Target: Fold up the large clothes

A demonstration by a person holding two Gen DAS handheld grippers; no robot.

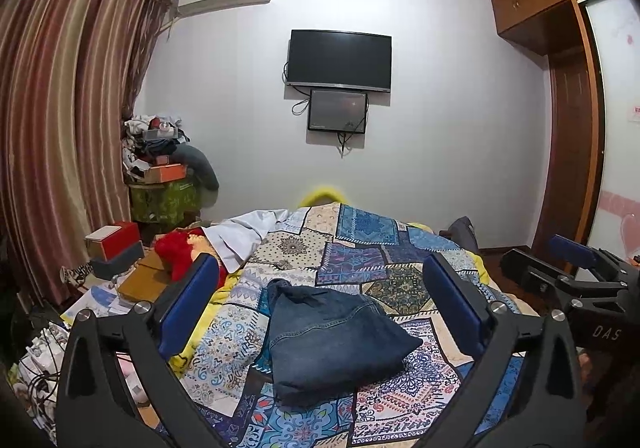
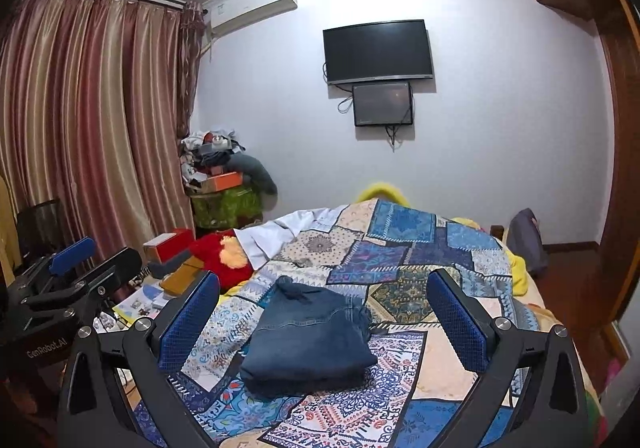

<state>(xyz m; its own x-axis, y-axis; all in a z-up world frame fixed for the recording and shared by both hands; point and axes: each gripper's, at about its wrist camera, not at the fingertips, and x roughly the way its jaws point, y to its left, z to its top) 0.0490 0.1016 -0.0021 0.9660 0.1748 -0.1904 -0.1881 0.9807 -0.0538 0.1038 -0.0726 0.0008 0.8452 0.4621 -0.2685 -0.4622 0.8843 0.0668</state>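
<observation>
A dark blue denim garment [image 1: 332, 336] lies folded in a compact bundle on the patchwork bedspread [image 1: 360, 244]. It also shows in the right wrist view [image 2: 310, 340]. My left gripper [image 1: 320, 300] is open and empty, held above the bed just short of the bundle. My right gripper [image 2: 322, 312] is open and empty too, raised over the bed near the bundle. The right gripper also shows at the right edge of the left wrist view [image 1: 576, 268], and the left gripper at the left edge of the right wrist view [image 2: 76, 260].
A white garment [image 1: 244, 236] and a red plush toy [image 1: 180, 252] lie at the bed's far left. Boxes [image 1: 116, 248] and clutter stand by the striped curtain [image 1: 60, 107]. A TV [image 1: 339, 61] hangs on the far wall. A wooden wardrobe [image 1: 572, 135] stands at right.
</observation>
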